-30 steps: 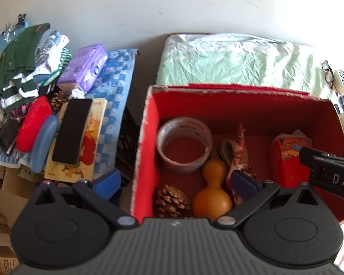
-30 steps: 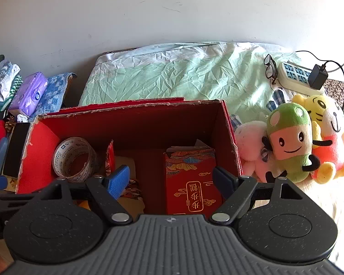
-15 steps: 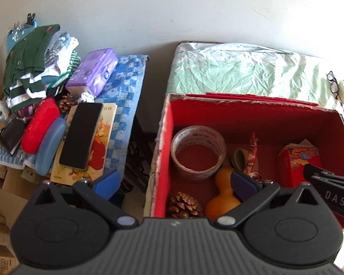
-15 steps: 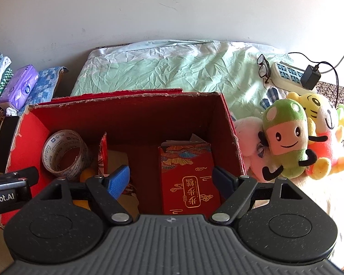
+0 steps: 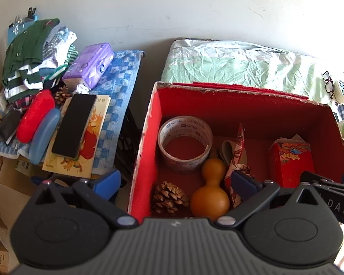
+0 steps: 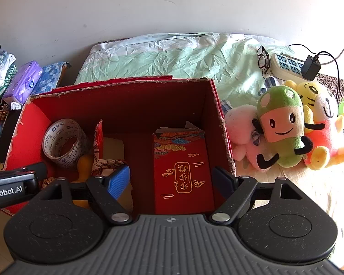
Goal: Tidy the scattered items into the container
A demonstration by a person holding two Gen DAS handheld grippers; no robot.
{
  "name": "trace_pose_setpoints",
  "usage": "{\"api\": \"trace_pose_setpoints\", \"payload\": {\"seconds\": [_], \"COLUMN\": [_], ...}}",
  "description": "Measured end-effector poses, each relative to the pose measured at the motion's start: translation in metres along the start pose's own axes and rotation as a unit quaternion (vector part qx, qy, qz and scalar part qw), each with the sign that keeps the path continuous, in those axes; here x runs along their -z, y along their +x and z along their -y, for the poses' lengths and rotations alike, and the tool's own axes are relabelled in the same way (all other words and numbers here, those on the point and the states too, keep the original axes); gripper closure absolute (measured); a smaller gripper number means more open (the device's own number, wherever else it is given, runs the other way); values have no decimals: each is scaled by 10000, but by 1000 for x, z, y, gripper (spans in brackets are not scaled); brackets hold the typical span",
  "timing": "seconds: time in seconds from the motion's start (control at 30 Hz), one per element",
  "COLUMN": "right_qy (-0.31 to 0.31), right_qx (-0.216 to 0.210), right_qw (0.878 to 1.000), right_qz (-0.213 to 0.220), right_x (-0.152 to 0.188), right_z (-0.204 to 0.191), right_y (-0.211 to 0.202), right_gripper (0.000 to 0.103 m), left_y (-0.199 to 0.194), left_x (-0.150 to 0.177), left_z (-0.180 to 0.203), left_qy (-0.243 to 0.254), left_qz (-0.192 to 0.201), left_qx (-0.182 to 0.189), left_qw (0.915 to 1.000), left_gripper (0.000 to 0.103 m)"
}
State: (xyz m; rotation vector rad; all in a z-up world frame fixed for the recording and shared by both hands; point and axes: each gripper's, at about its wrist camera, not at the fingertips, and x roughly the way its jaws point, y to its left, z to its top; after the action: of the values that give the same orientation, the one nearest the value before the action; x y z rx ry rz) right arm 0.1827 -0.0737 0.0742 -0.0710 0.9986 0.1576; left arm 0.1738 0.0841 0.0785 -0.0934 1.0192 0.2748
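both my tongs, left tongs [image 5: 175,181] and right tongs [image 6: 172,181], are spread wide and hold nothing. the big red cardboard box [image 5: 259,107] sits right under them. the black flat phone [image 5: 73,126] lies far left on a pile; reaching there, i might bump the box wall or knock the pile down.

- The left gripper [image 5: 175,181] has its fingers [image 5: 109,180] spread wide, holding nothing.
- The right gripper [image 6: 172,178] is spread too (also empty).

Rough-edged cardboard box [image 6: 220,114], glossy tape roll [image 5: 185,144], plush toys [image 6: 279,126]
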Motion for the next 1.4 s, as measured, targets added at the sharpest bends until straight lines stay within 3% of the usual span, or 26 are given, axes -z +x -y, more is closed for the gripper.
{"api": "trace_pose_setpoints", "payload": {"seconds": [1.4], "right_qy": [-165], "right_qx": [-47], "right_qw": [9999], "right_qz": [19], "right_x": [3], "right_z": [-5], "right_y": [0], "right_gripper": [21], "left_y": [6], "left_x": [1], "left_z": [6], "left_qy": [82], "left_qz": [81], "left_qx": [148], "left_qw": [9998], "left_gripper": [3]}}
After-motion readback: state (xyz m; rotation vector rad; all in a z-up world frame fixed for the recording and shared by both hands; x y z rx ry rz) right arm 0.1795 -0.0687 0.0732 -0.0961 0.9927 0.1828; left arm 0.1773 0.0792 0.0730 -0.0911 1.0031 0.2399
